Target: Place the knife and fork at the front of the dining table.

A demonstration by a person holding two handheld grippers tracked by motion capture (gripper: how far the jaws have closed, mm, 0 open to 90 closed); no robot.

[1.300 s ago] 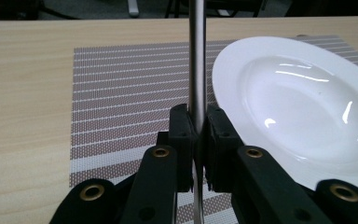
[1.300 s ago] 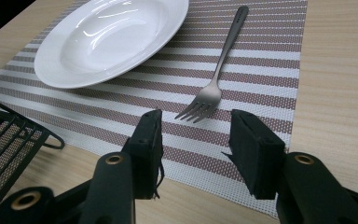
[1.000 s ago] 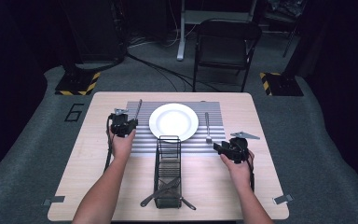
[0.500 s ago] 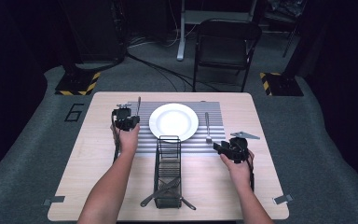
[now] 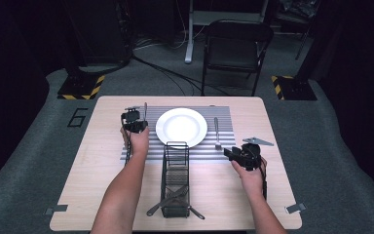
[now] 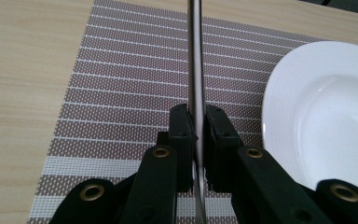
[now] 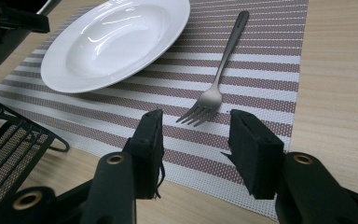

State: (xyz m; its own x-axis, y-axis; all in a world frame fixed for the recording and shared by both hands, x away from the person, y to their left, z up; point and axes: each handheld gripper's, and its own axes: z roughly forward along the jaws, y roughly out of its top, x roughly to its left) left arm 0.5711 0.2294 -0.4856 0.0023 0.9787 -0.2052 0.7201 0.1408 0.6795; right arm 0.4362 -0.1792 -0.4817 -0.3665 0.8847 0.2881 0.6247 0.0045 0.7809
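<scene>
My left gripper (image 5: 138,118) (image 6: 196,123) is shut on a thin silver utensil (image 6: 195,56) (image 5: 145,109), seen edge-on, whose type I cannot tell. It runs away from me over the striped placemat (image 6: 121,84) just left of the white plate (image 5: 181,126) (image 6: 326,116). My right gripper (image 5: 228,152) (image 7: 196,135) stands open, low over the placemat's near right corner (image 7: 261,60). A fork (image 7: 219,79) (image 5: 216,131) lies flat just ahead of its jaws, tines toward me, with nothing between the pads.
A black wire caddy (image 5: 175,165) (image 7: 9,149) stands on the table in front of the plate, with loose cutlery at its near end (image 5: 175,202). A folding chair (image 5: 236,48) stands beyond the table's far edge.
My left gripper has moved a little right, toward the plate, with the utensil in it. The right gripper has stayed put.
</scene>
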